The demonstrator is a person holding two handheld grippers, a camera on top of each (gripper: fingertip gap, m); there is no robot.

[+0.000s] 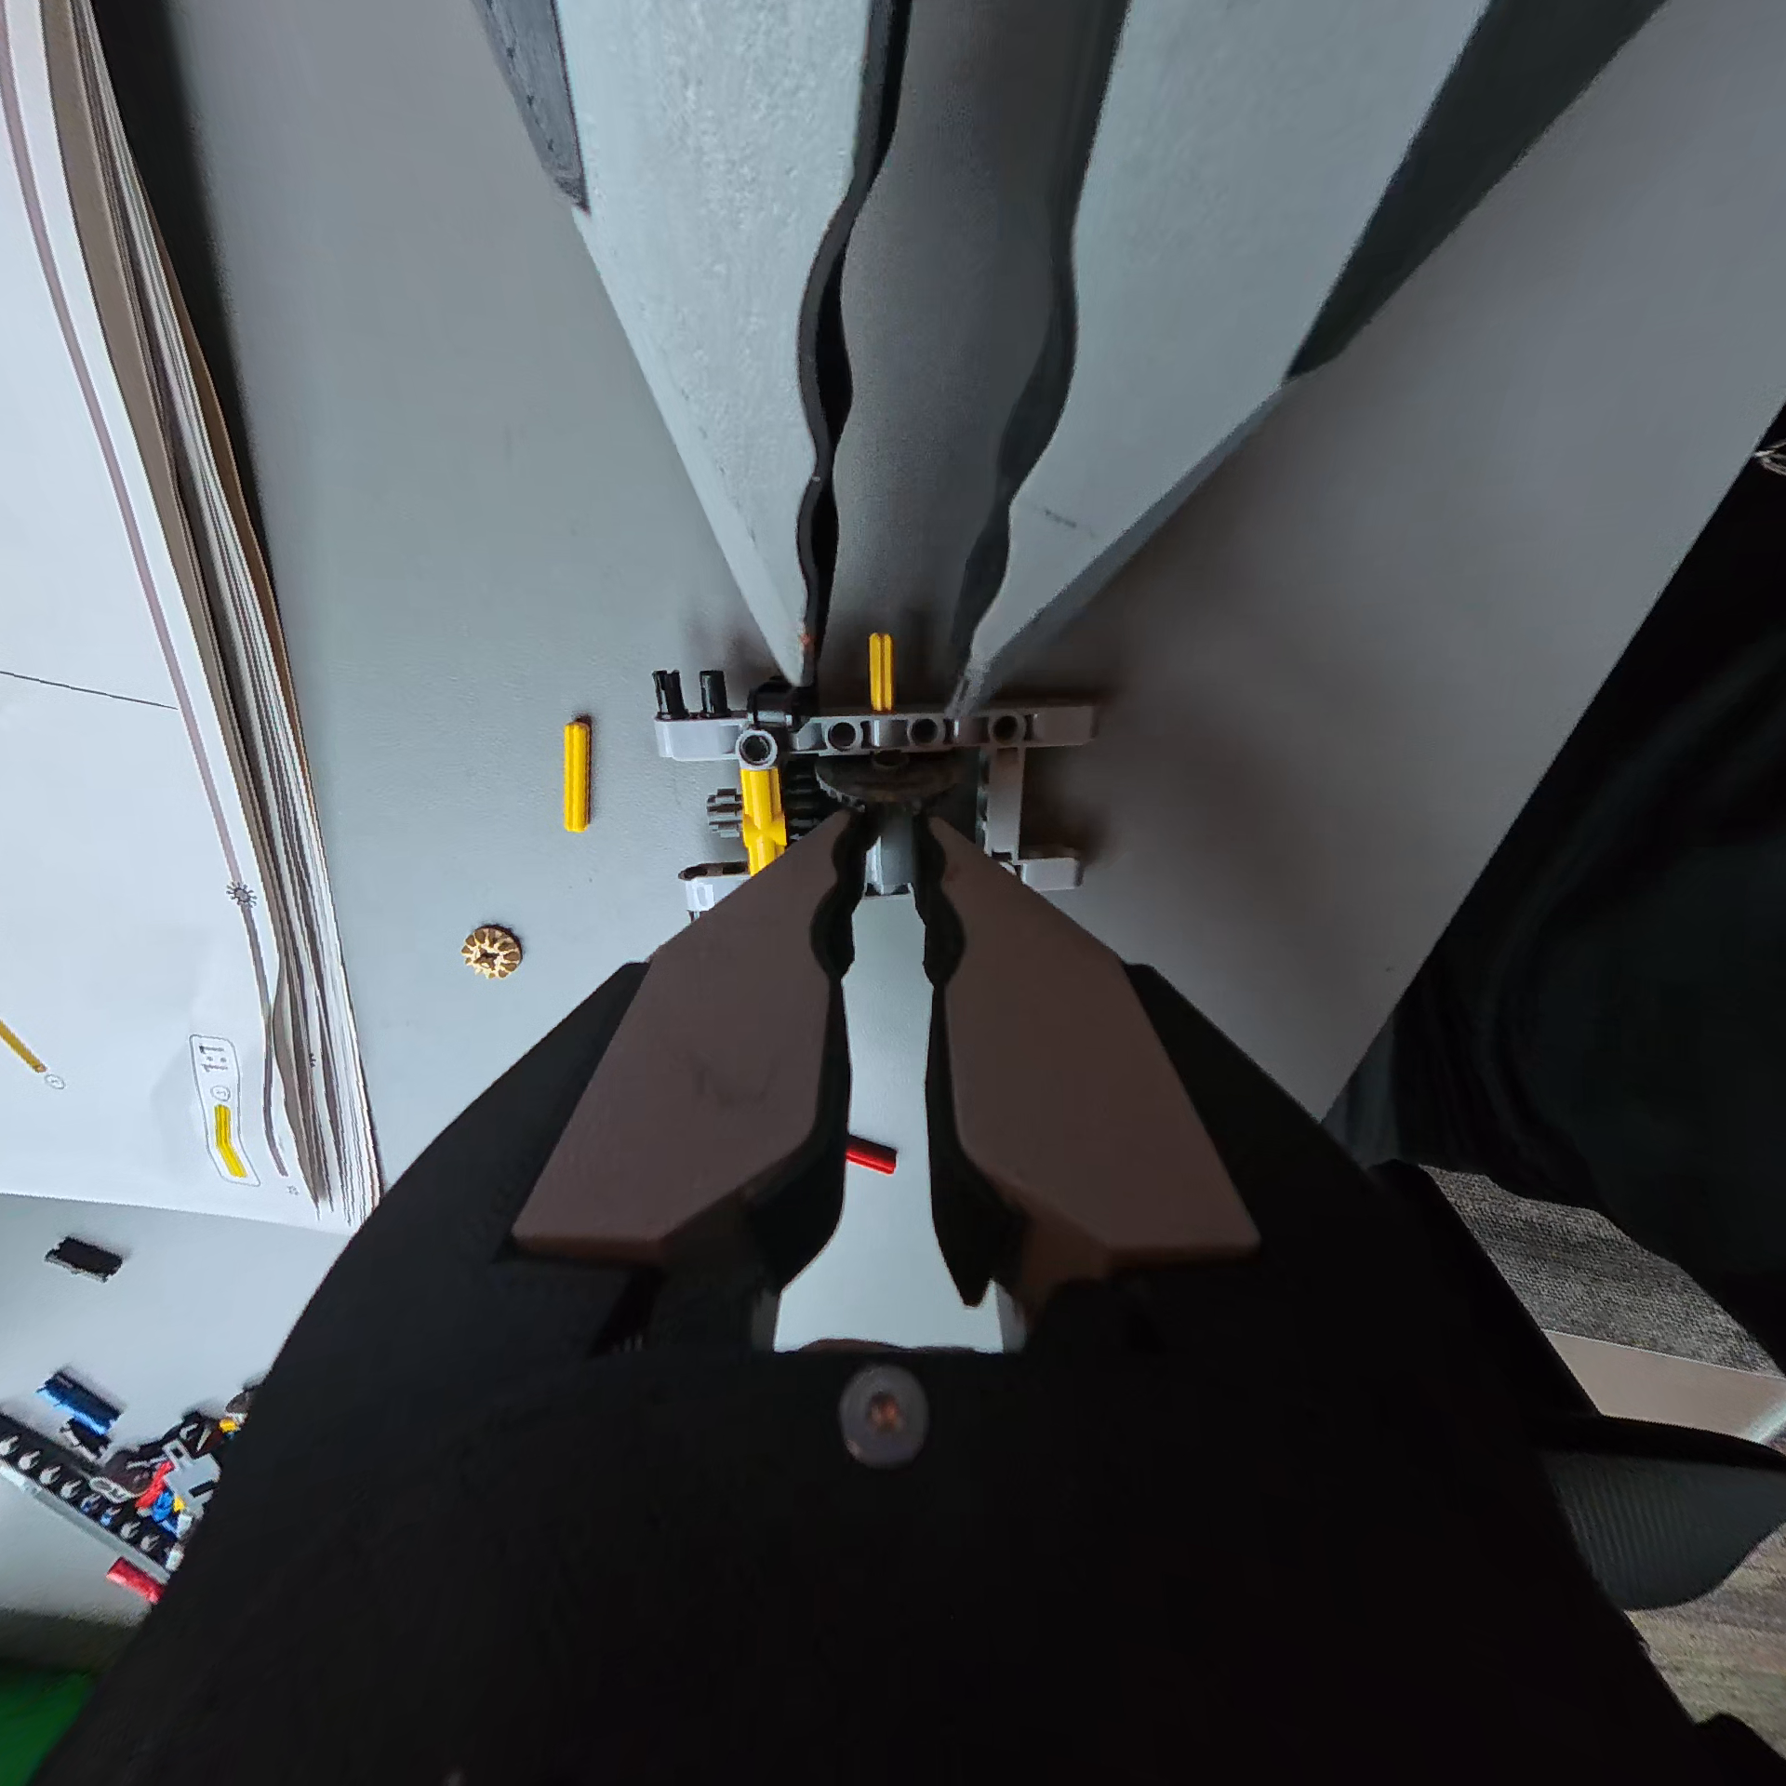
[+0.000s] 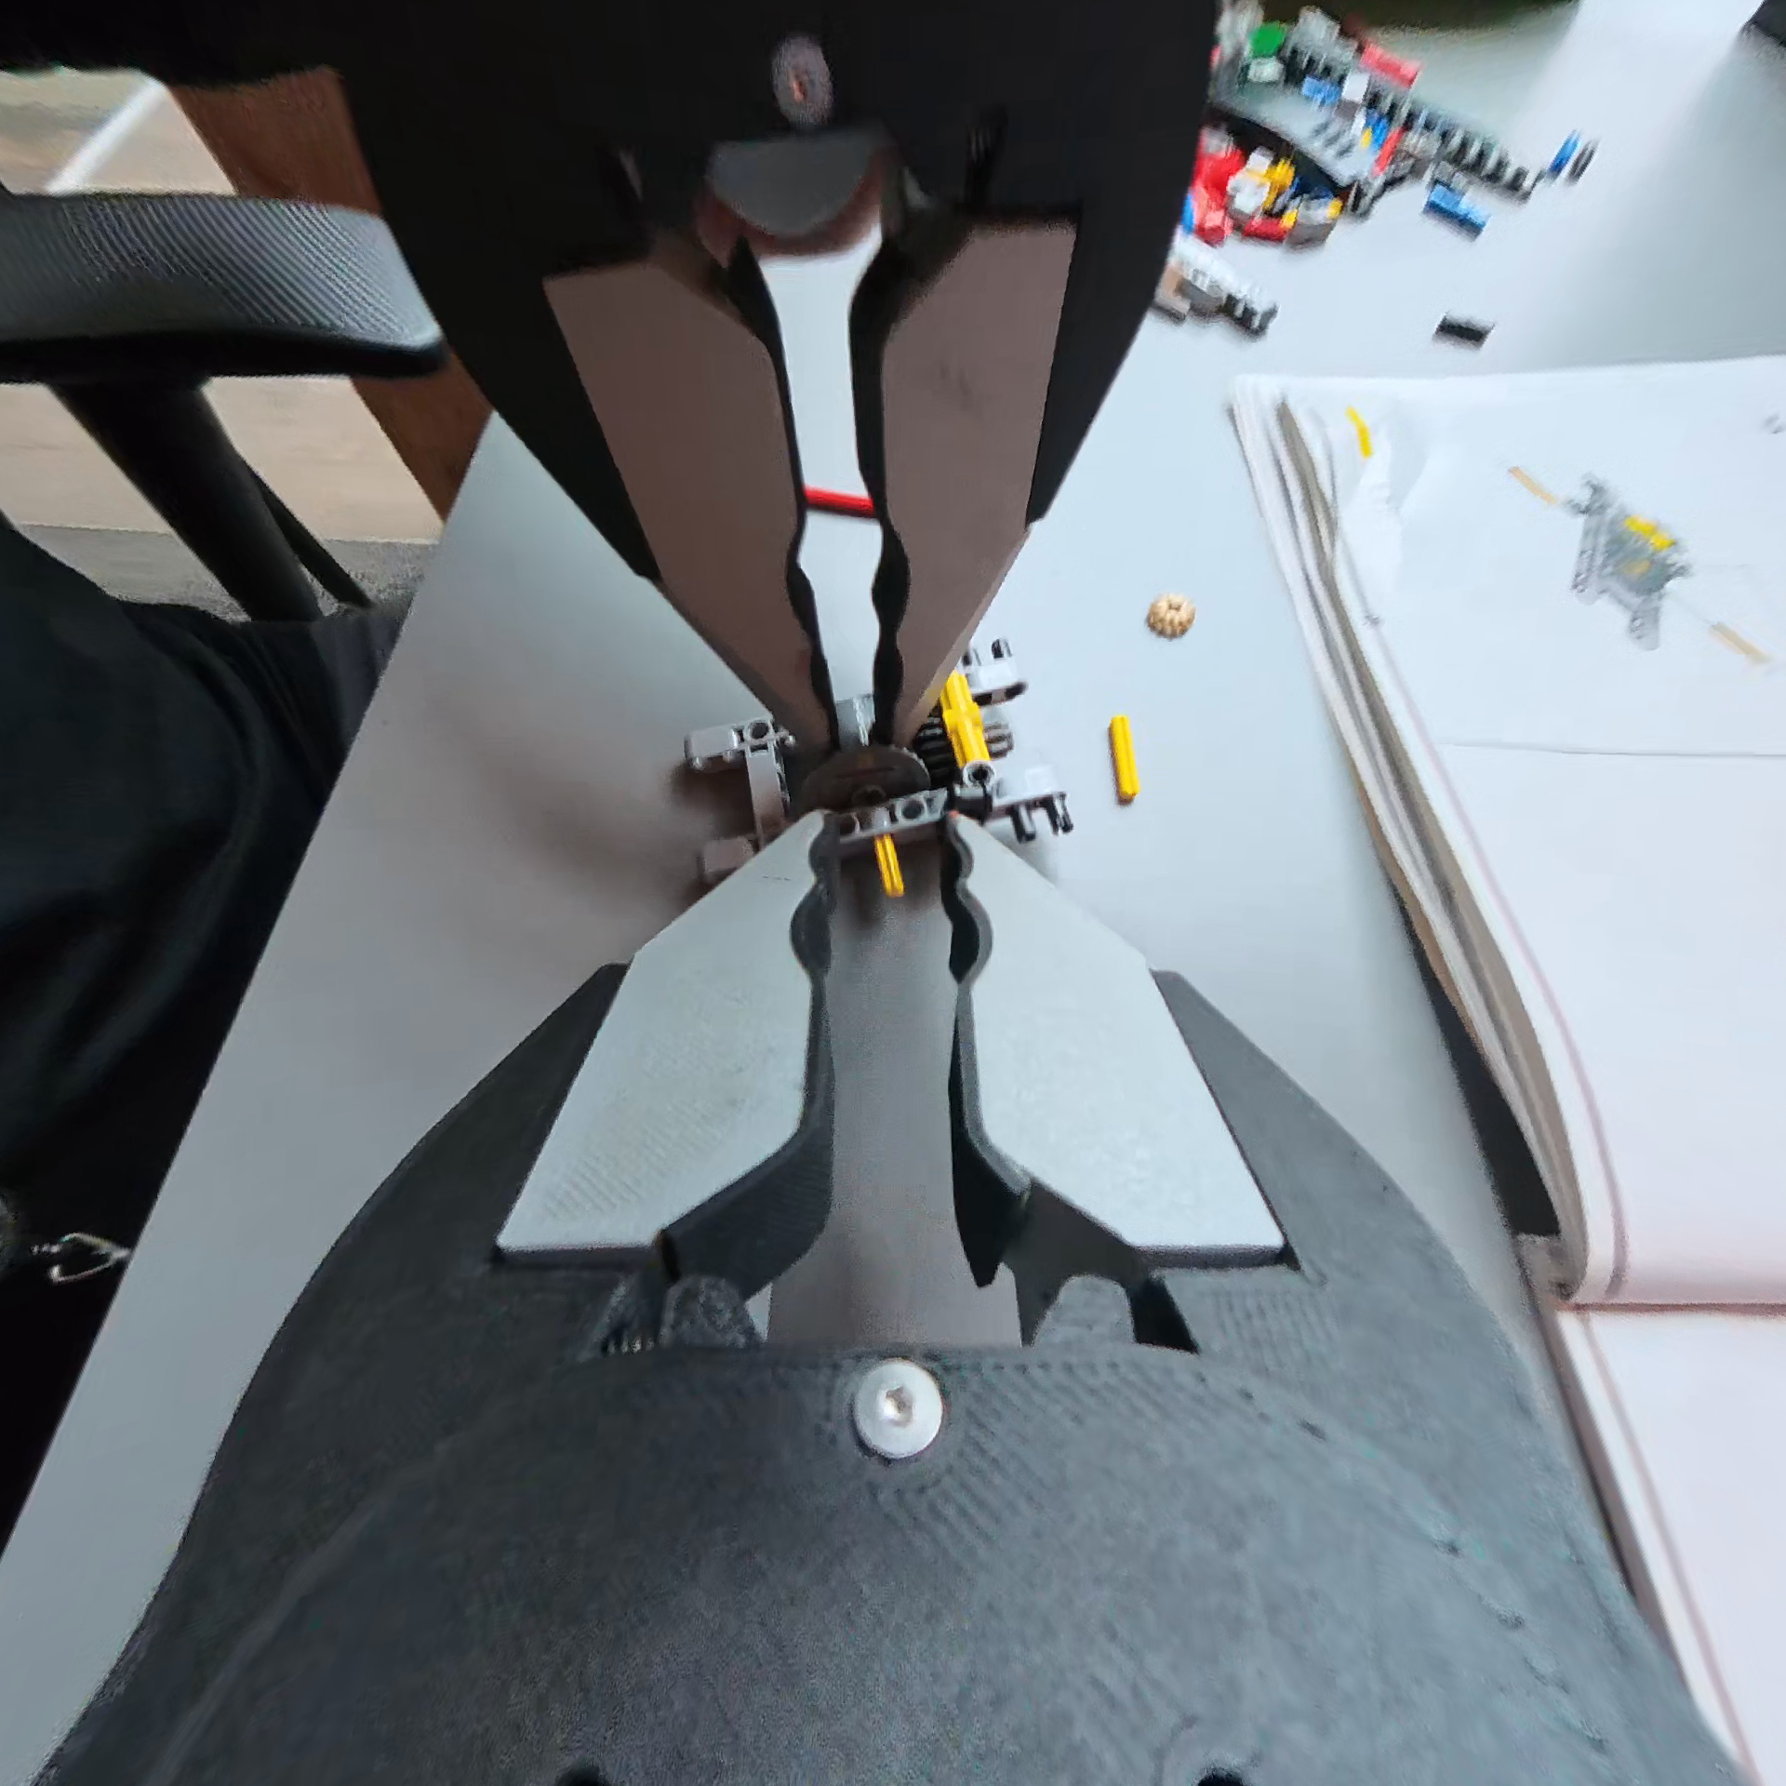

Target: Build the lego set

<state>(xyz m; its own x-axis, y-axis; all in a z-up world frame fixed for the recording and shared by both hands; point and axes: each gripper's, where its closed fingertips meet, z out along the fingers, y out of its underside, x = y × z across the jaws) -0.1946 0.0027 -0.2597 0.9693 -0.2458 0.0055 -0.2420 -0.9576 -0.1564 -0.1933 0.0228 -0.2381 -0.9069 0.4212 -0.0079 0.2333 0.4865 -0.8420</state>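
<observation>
A small Lego assembly [image 1: 870, 732] of grey beams, a dark round gear [image 1: 884, 785] and a yellow piece [image 1: 761, 802] lies on the grey table. My left gripper [image 1: 887, 829], with brown fingers, is shut on a grey block at the near side of the assembly. My right gripper [image 2: 887, 823], with grey fingers, comes in from the opposite side. Its jaws stand apart, its tips touch the long grey beam [image 2: 894, 810], and a yellow axle [image 2: 887, 863] sticks out of the beam between them, untouched. The left gripper [image 2: 862, 725] also shows in the right wrist view.
A loose yellow axle [image 1: 577, 773], a tan gear [image 1: 492, 953] and a red axle [image 1: 870, 1158] lie near the assembly. An open instruction booklet [image 2: 1546, 773] lies beside it. A pile of loose parts [image 2: 1305, 145] lies farther off. A black chair [image 2: 193, 280] stands past the table edge. The grippers are tip to tip, or close to it.
</observation>
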